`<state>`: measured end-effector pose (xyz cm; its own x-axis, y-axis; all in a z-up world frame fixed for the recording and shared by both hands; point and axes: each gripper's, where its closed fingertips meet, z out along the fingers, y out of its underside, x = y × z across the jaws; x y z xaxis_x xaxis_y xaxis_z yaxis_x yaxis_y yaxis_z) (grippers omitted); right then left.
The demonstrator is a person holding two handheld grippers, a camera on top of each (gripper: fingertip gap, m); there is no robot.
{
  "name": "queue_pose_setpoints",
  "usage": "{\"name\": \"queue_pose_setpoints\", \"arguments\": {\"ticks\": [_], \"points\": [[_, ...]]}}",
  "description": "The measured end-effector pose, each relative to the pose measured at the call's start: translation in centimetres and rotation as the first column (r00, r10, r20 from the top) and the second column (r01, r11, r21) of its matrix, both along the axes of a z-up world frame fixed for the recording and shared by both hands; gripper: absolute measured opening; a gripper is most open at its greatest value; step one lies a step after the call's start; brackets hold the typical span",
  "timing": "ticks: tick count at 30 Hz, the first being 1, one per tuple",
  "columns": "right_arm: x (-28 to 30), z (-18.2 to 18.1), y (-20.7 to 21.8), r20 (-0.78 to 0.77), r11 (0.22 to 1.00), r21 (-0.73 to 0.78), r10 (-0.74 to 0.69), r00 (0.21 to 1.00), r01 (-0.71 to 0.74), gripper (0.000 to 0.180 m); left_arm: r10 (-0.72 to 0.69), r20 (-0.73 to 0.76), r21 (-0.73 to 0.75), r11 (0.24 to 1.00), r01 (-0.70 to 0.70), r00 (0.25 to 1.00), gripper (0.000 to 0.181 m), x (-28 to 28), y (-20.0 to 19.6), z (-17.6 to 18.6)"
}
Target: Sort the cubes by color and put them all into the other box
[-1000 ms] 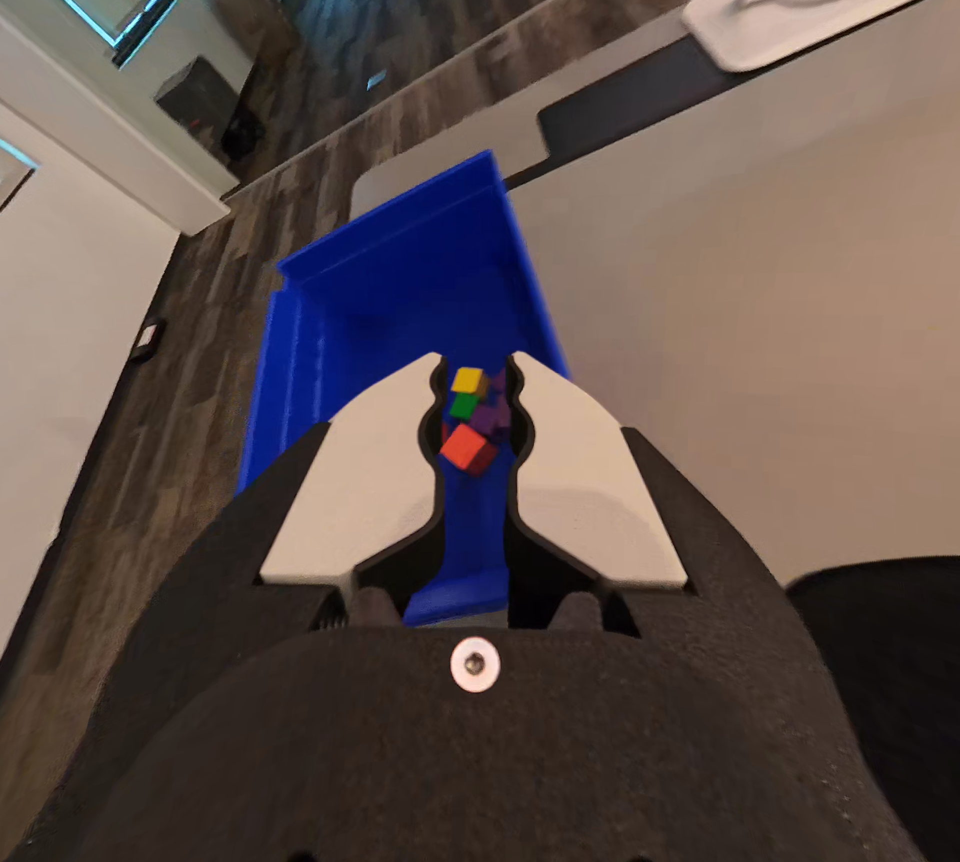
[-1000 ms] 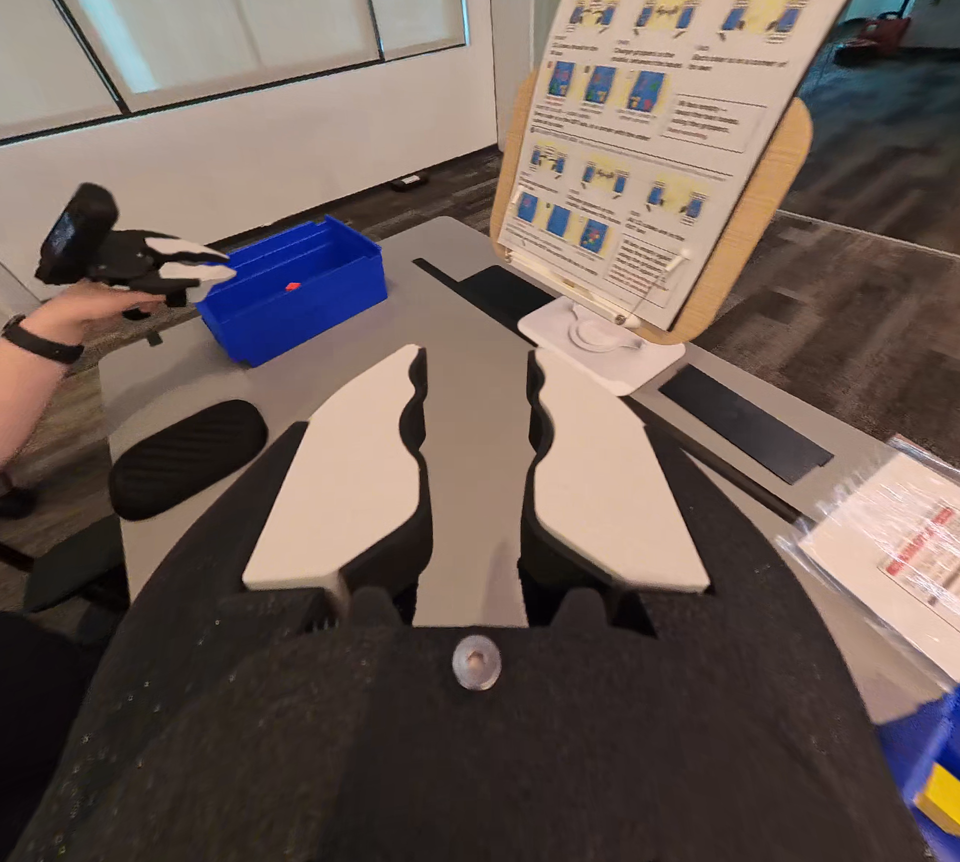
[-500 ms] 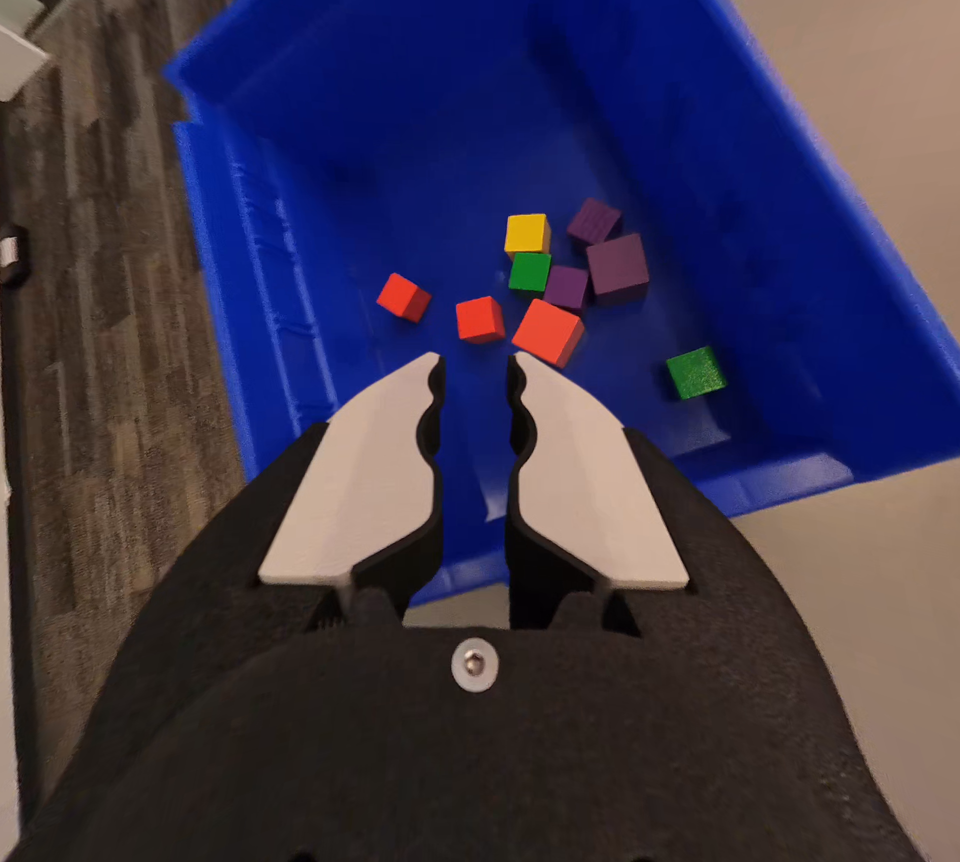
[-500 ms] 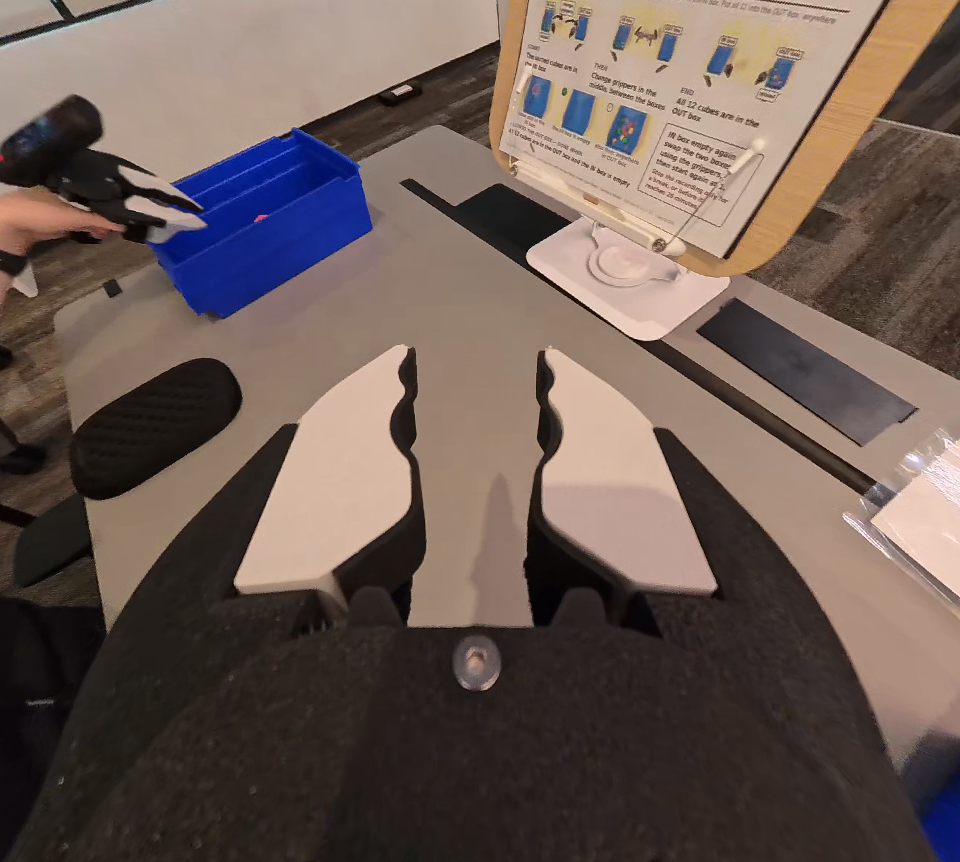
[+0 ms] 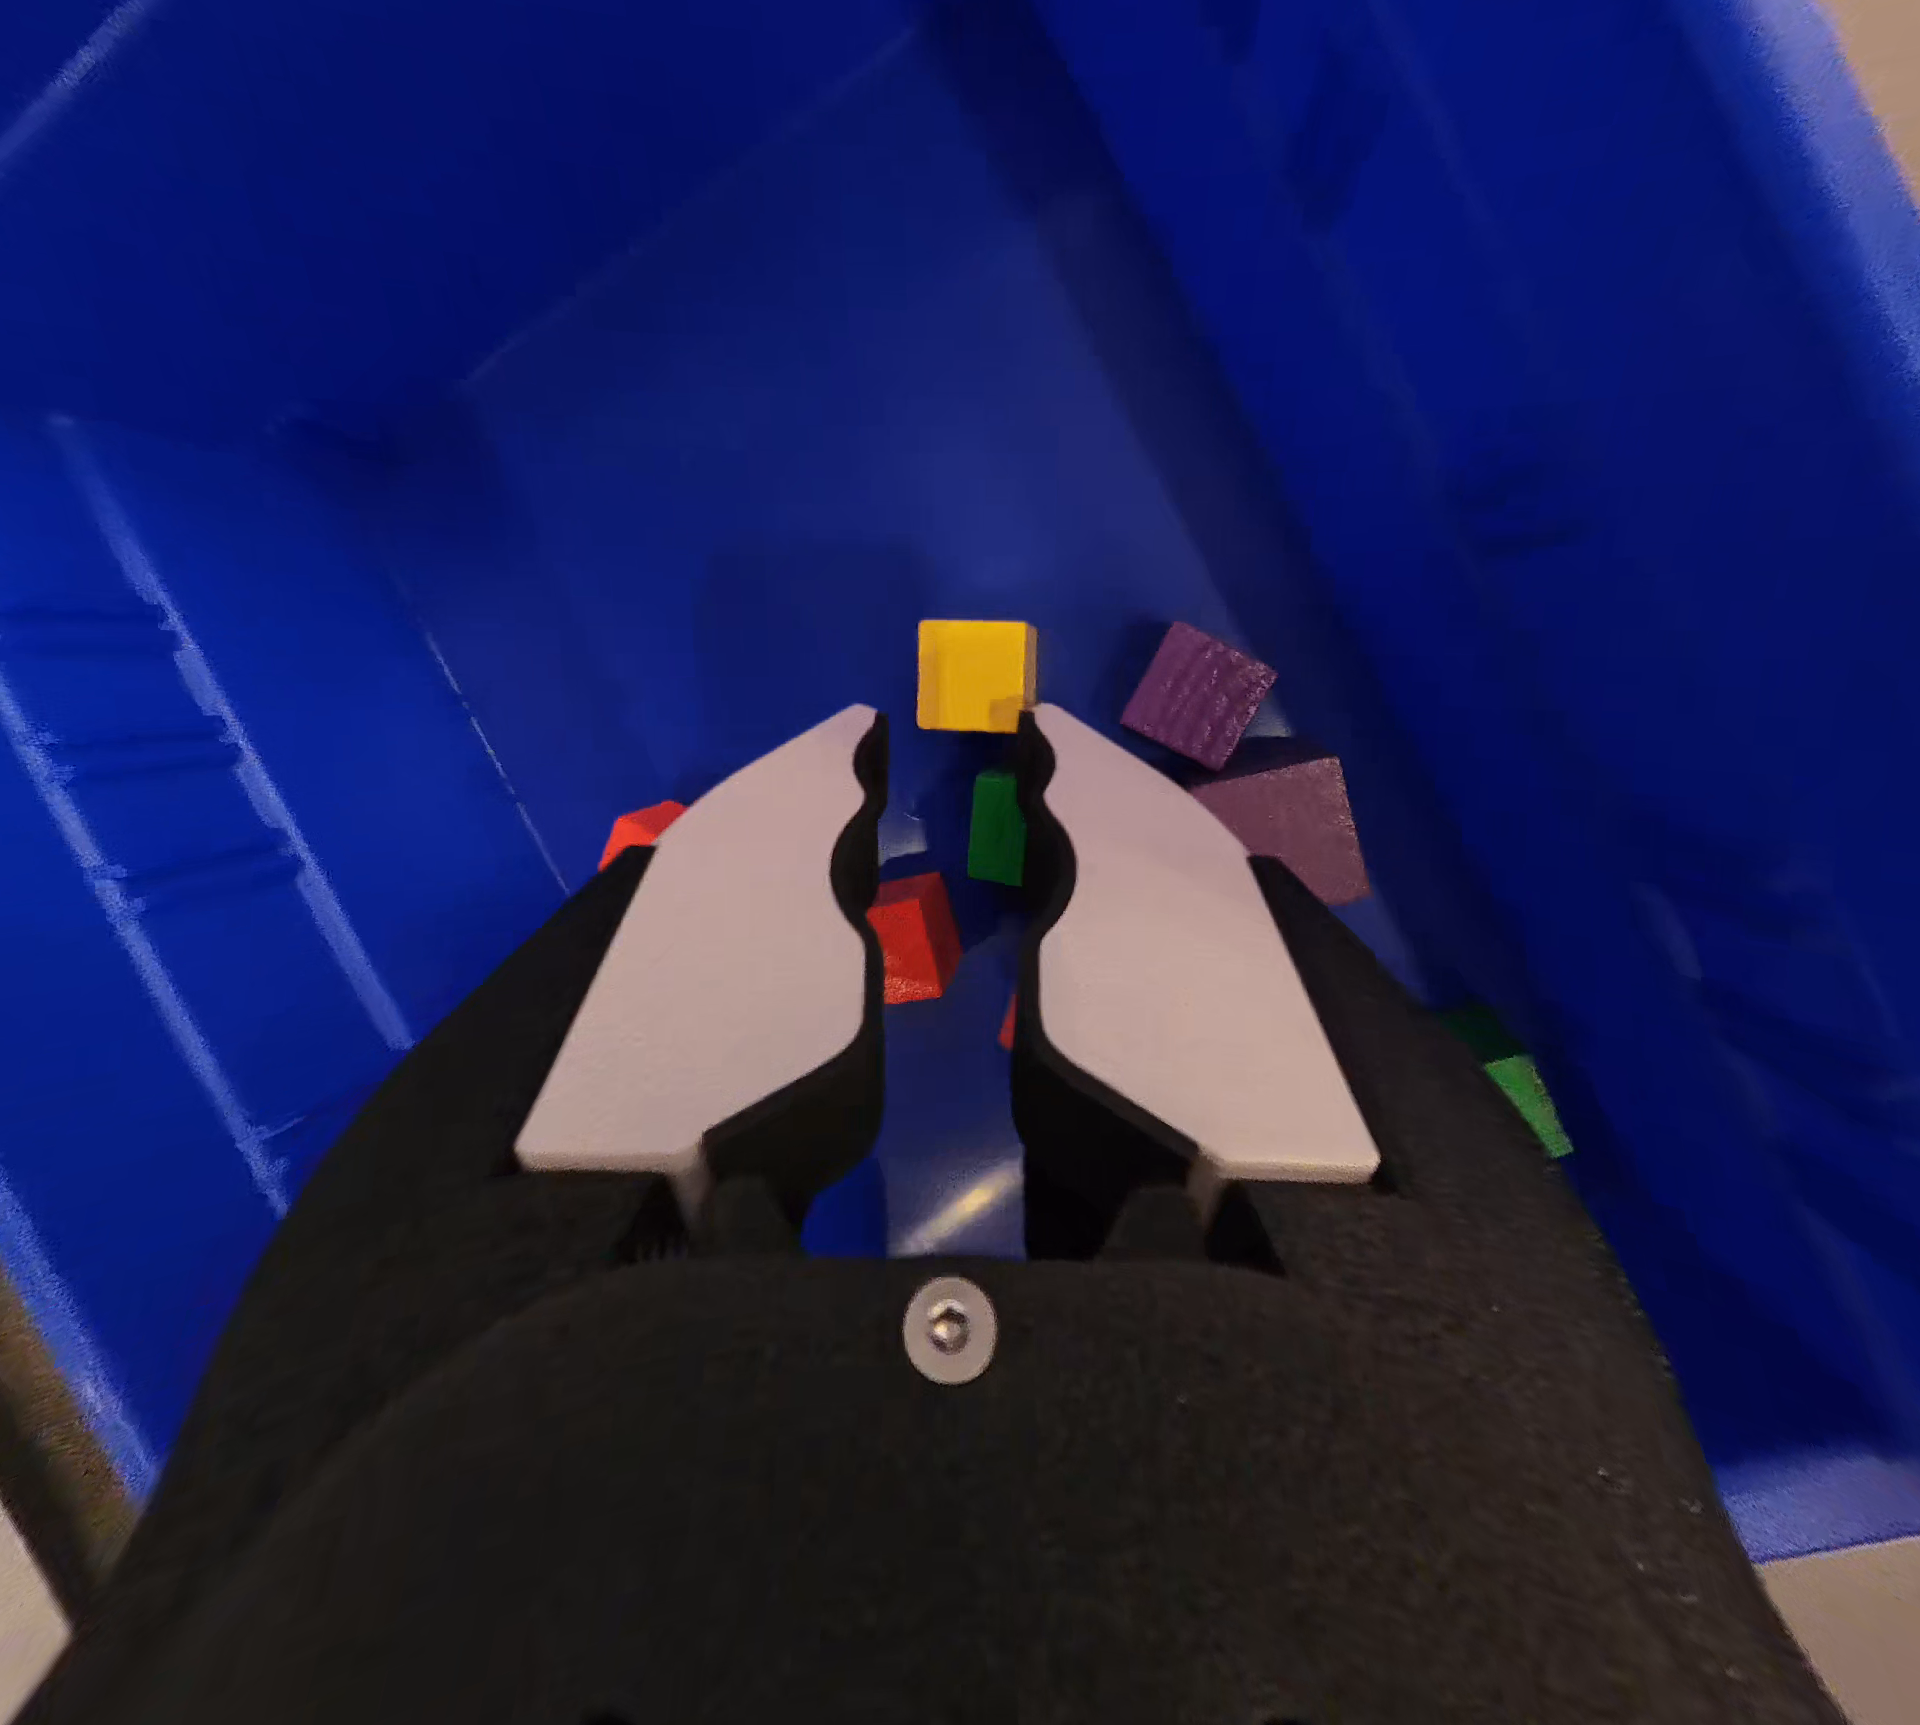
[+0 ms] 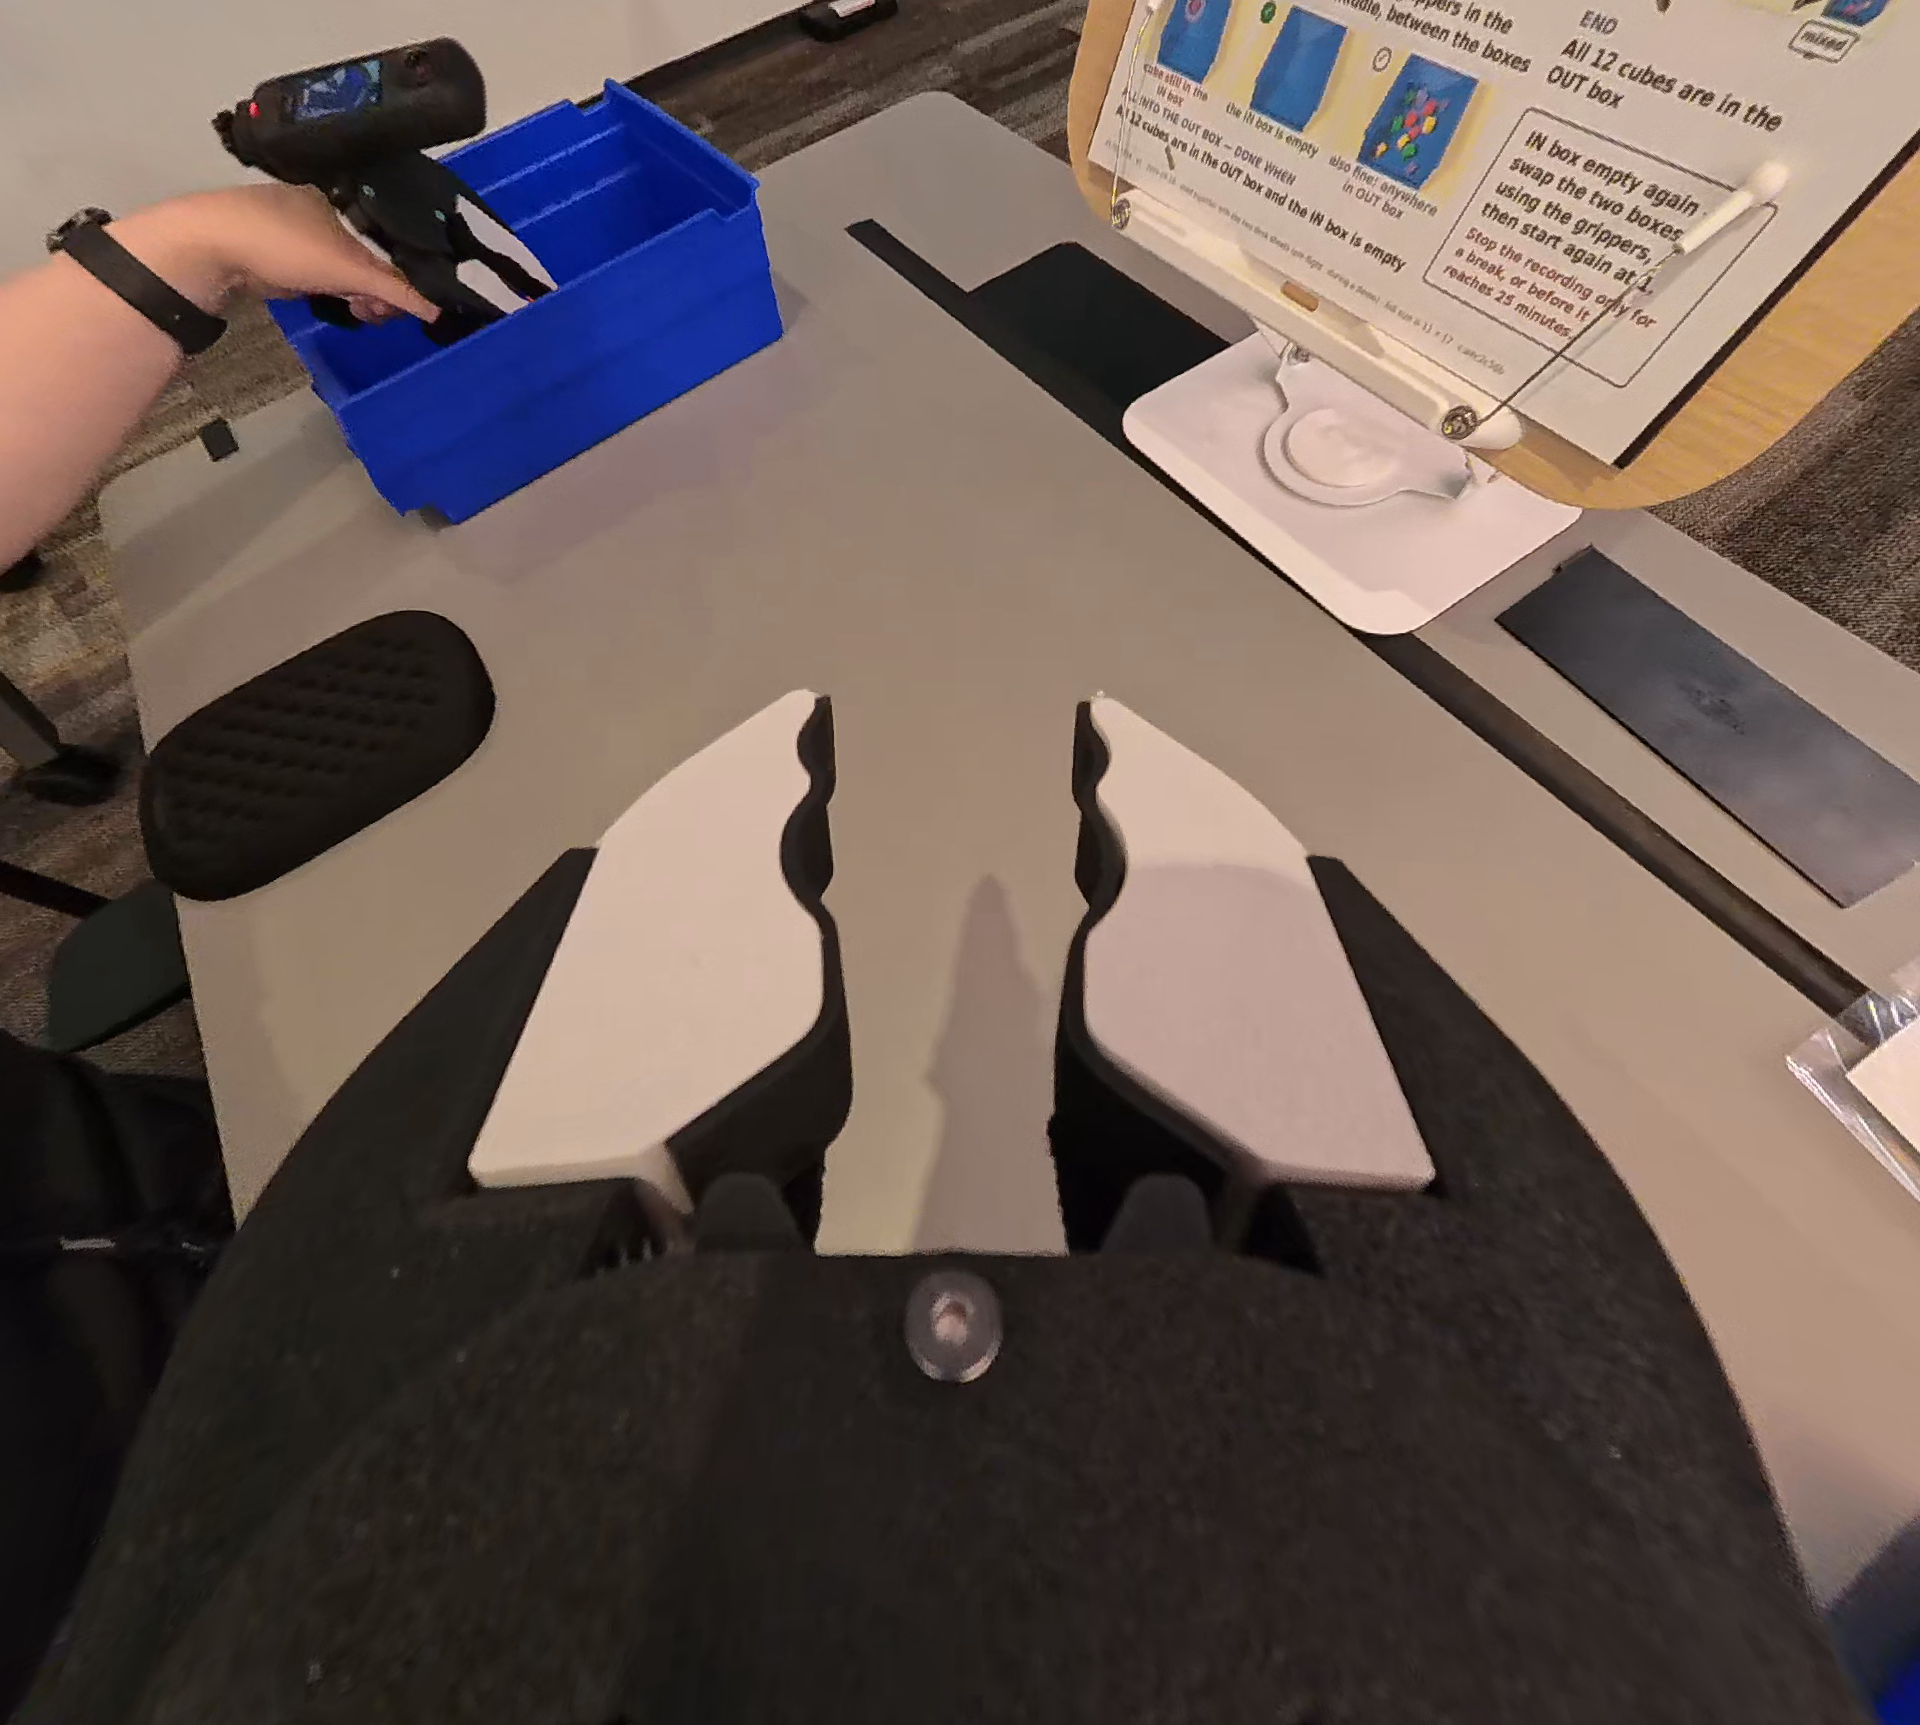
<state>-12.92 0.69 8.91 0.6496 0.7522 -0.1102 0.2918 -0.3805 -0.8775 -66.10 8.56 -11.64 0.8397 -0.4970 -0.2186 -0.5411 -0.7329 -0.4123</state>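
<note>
Down inside the blue box [image 5: 1351, 241] lie small painted wooden cubes, matte and sharp-edged, scattered on the floor of the box toward its right wall. One yellow cube [image 5: 975, 674] sits just beyond the tips of the left gripper [image 5: 951, 719], in line with the gap between them and slightly toward the right tip. Two purple cubes show to the right of the fingers: the farther purple cube [image 5: 1197, 693] tilted on the floor, the nearer purple cube [image 5: 1288, 818] just beside it and partly behind the right finger. Two green cubes are visible: one green cube [image 5: 995, 828] seen through the gap, against the right finger's inner edge, and a second green cube [image 5: 1522, 1104] low at the right, close to the wall. Red shows in three places: a red cube [image 5: 912, 937] in the gap near the left finger, a red corner [image 5: 636, 828] peeking past the left finger's outer edge, and a thin red sliver [image 5: 1006, 1021] at the right finger's inner edge. The left jaws stand slightly apart and hold nothing. From the right wrist view, the left gripper [image 6: 488, 293] dips into the box [image 6: 582, 387], which sits at the far left of the grey table [image 6: 935, 553]. The right gripper [image 6: 954, 709] hovers over bare table, well apart from the box, jaws wide apart and empty.
</note>
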Motion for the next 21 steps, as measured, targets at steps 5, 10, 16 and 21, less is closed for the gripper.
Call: {"name": "queue_pose_setpoints", "arguments": {"ticks": [5, 10, 16, 21], "points": [[0.3, -0.7, 0.4, 0.01, 1.0, -0.029, -0.002, 1.0, 0.003, 0.043, 0.017, 0.032, -0.018, 1.0, -0.017, 0.999, 0.029, 0.2, 0.3, 0.5], [0.9, -1.1, 0.6, 0.026, 0.999, -0.033, -0.011, 1.0, 0.012, 0.044, 0.039, -0.017, -0.098, 0.994, -0.041, 0.999, 0.031, 0.0, 0.5, -1.3], [1.7, -0.7, 0.4, 0.021, 1.0, -0.015, -0.025, 0.999, 0.026, 0.043, 0.039, -0.065, -0.008, 0.999, -0.04, 0.997, 0.022, -0.4, 1.7, 0.4], [-0.2, -0.3, 1.0, 0.033, 0.999, 0.039, -0.005, 0.999, 0.004, 0.041, -0.071, 0.022, 0.362, 0.93, 0.058, 0.997, 0.022, 4.2, 1.7, 10.1]]}}
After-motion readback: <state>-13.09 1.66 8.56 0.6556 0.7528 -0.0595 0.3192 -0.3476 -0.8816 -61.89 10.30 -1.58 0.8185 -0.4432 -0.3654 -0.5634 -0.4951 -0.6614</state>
